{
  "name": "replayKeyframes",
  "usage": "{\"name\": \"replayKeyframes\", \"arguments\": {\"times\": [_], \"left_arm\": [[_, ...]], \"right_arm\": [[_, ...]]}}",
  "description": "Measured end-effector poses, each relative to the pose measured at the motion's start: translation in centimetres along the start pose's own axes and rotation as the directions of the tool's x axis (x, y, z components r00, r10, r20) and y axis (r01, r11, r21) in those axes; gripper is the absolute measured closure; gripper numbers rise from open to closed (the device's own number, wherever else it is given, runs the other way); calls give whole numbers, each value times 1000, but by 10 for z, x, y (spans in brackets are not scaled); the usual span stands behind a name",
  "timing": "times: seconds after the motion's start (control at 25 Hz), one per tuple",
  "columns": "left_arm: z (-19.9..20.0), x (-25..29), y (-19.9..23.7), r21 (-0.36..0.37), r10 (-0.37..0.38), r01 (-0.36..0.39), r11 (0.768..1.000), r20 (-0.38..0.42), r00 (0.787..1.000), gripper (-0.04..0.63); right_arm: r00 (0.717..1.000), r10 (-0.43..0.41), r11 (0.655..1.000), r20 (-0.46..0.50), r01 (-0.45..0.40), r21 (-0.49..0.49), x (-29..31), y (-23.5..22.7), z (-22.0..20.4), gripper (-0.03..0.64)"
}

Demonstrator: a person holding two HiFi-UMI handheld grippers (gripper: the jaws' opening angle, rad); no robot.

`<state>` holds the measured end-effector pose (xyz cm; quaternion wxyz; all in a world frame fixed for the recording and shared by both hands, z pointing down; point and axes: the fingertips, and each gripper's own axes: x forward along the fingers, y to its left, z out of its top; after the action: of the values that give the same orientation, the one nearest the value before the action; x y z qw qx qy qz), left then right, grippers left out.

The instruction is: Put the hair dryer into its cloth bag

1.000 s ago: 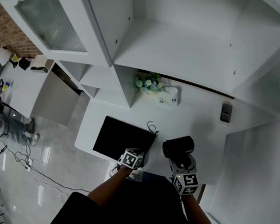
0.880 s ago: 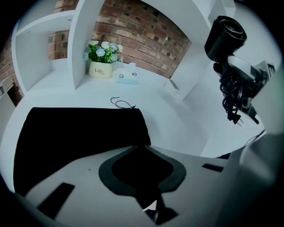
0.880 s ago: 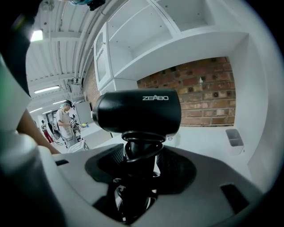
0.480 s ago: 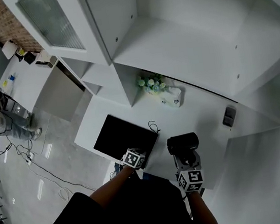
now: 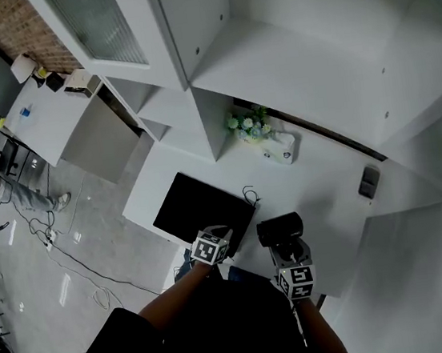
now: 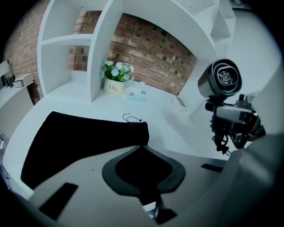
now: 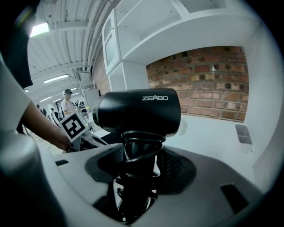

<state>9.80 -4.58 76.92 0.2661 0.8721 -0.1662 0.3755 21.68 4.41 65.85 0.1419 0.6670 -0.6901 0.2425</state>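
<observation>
Shifted: hair dryer (image 5: 280, 229) nearer black bag (image 5: 201, 210)
Desk (image 5: 320, 191): white, brick wall (image 6: 151, 44) behind
Left gripper (image 6: 141, 147): fingers just closing, pinching bag
Right gripper (image 7: 140, 146): fingers clamp dryer handle

Reaching left forearm (image 5: 172, 295) and right forearm (image 5: 316, 330) forward, side by side over the near edge of the bench (image 5: 321, 199). Pinching the near right corner of the cloth bag (image 6: 80, 137) in the left gripper (image 6: 142, 148), jaws just now closing almost together on the cloth, tilted steeply down. Clamping the cord-wrapped handle of the hair dryer (image 7: 137, 111) in the right gripper (image 7: 141, 153), jaws wide, tilted less steeply.
</observation>
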Motion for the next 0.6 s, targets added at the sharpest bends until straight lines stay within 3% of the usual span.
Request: {"name": "replayKeyframes", "arguments": {"times": [0.44, 0.6], "left_arm": [[15, -25, 6, -87, 38, -27, 996, 126, 991, 565], [23, -34, 0, -46, 34, -27, 999, 150, 988, 565]], "right_arm": [[976, 100, 990, -193, -117, -78, 45, 27, -62, 370], [955, 123, 982, -270, -156, -105, 63, 35, -86, 370]]}}
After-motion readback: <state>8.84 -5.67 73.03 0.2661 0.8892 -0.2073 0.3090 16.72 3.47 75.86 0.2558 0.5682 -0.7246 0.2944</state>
